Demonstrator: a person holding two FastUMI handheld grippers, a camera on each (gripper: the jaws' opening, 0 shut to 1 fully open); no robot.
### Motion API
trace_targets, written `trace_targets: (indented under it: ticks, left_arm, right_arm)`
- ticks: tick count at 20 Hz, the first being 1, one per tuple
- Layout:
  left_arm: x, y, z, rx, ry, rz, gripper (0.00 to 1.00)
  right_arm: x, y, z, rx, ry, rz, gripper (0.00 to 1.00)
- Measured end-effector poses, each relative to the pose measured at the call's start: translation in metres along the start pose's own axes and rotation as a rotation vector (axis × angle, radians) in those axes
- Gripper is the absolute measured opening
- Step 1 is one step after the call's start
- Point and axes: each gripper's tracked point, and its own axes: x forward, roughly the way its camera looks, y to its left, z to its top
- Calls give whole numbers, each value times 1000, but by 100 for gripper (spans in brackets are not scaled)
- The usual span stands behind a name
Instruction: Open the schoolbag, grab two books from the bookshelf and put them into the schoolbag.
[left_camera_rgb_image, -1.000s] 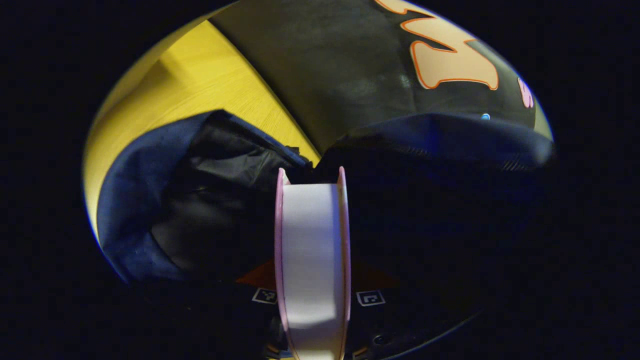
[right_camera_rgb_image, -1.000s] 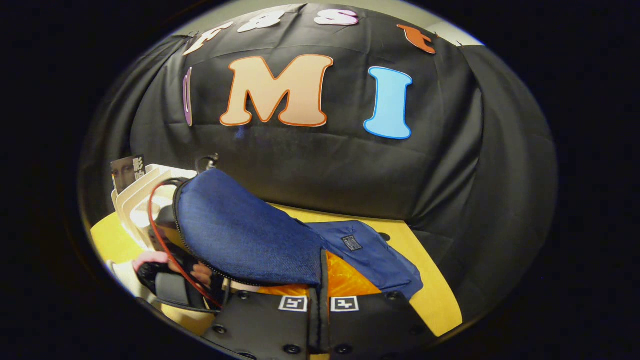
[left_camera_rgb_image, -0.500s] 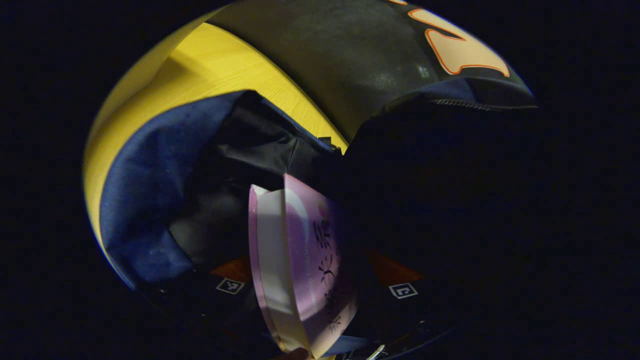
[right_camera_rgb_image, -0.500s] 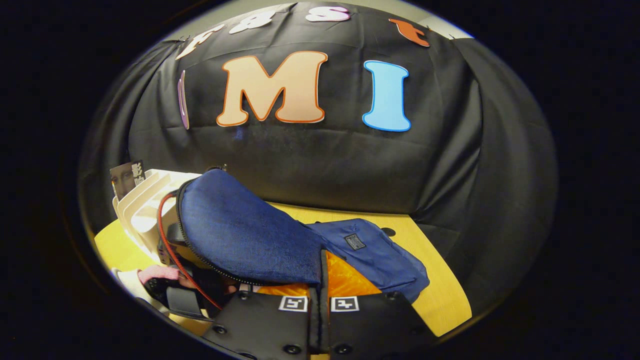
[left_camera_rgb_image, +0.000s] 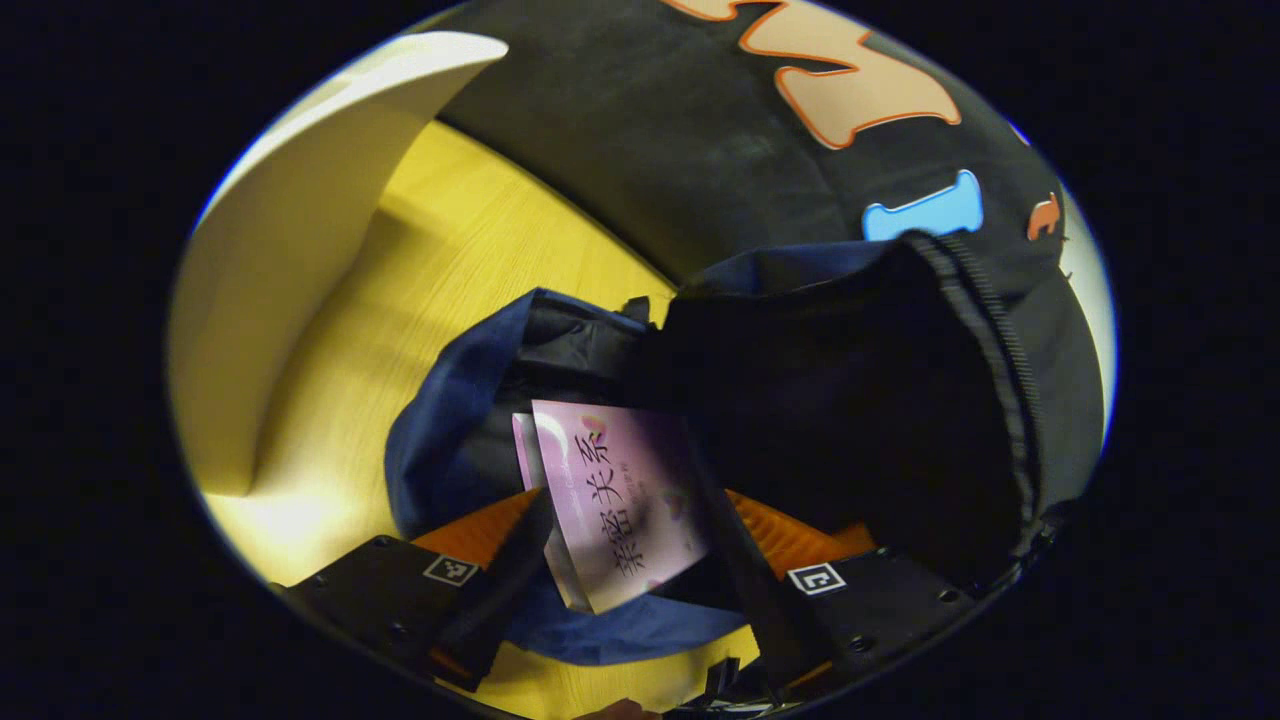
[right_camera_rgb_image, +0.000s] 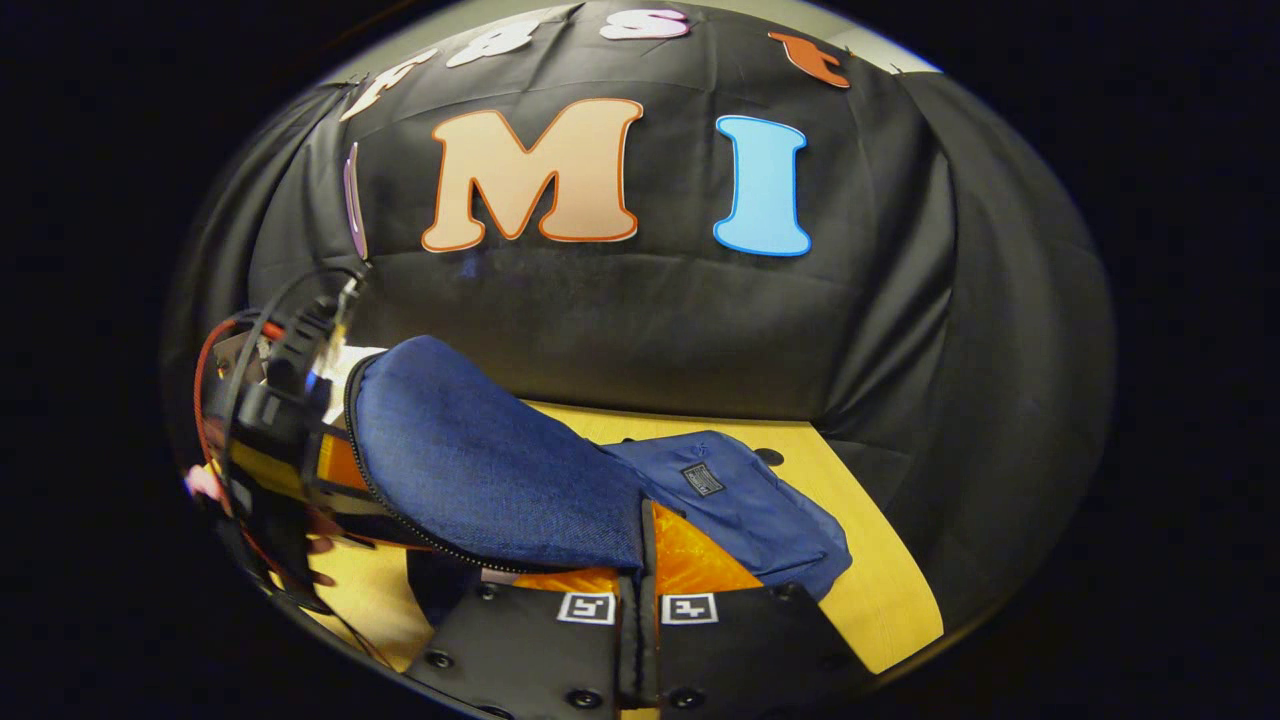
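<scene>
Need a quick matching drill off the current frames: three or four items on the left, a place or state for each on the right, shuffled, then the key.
Column 1
1. pink book
2. schoolbag flap
3. left gripper
4. table

Column 2
A. pinched and held up by the right gripper
B. yellow wood, under the schoolbag
C. lying inside the open schoolbag
D. fingers spread apart, holding nothing

Pairs: 1-C, 2-A, 3-D, 4-B
</scene>
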Motion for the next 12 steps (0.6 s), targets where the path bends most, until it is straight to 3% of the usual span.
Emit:
trace_targets:
  ticks: [4, 12]
  left_arm:
    - [-61, -5, 12, 61, 0, 4, 96]
    - [-180, 40, 89, 127, -114, 165, 96]
  right_arm:
    - [1, 2, 0, -5, 14, -23, 3]
    - [4, 10, -5, -29, 27, -69, 3]
